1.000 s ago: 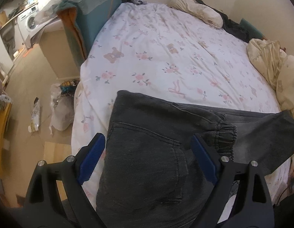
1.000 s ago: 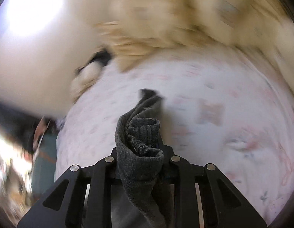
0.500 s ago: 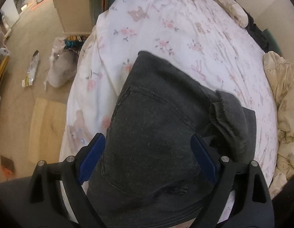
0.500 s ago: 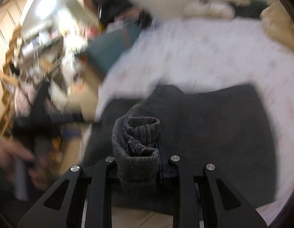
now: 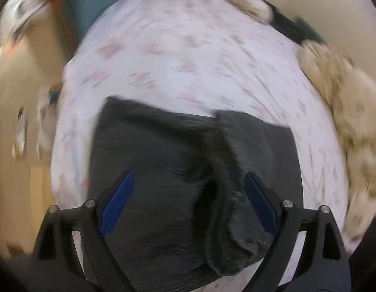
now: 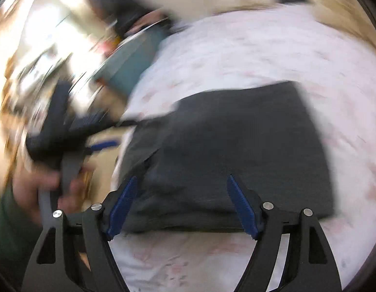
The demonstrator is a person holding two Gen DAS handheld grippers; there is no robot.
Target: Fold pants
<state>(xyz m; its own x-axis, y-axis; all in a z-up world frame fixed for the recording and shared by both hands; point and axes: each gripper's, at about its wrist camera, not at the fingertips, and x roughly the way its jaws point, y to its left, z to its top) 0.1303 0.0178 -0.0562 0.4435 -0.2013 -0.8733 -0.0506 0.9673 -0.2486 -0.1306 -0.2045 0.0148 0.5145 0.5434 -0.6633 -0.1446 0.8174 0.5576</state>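
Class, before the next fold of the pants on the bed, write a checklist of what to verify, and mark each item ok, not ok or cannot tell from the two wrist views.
1. Right gripper clear of the cloth: ok, its jaws are opening and the pads press on nothing.
2. Left gripper free: ok, jaws wide, nothing pinched.
3. Pants lying on the bed: ok.
4. Folded-over leg lying flat: not ok, a bunched ridge runs down the middle.
5. Edges lined up: cannot tell, both views are blurred.
6. Left hand off the pants: ok.
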